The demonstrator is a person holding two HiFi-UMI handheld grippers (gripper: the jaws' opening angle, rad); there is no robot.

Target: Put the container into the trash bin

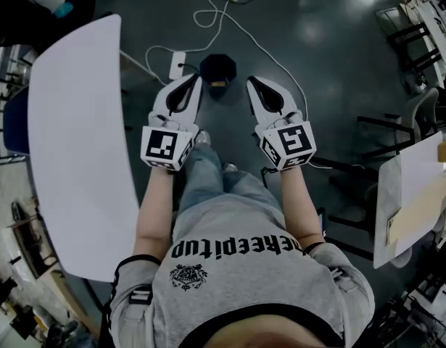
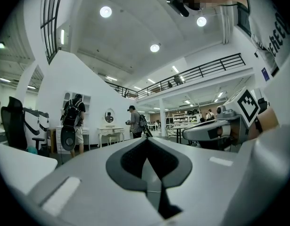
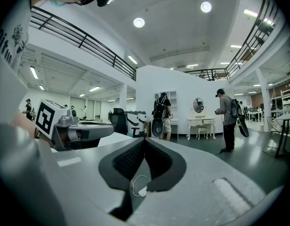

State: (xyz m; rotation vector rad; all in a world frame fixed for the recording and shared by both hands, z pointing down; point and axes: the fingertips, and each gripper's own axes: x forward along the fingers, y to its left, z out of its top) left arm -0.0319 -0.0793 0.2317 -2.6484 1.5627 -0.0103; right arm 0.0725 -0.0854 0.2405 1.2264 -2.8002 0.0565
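Left gripper (image 1: 196,79) and right gripper (image 1: 252,80): both pinched shut, nothing between the jaws, held level side by side. Trash bin (image 1: 217,67) down on the floor ahead, showing right between the two tips in the head view, about equally near either one. Small brownish bit (image 1: 219,84) at its near edge. Maybe the container, too small to tell. No other container anywhere in sight, so guessing already dropped in, or nothing picked yet.
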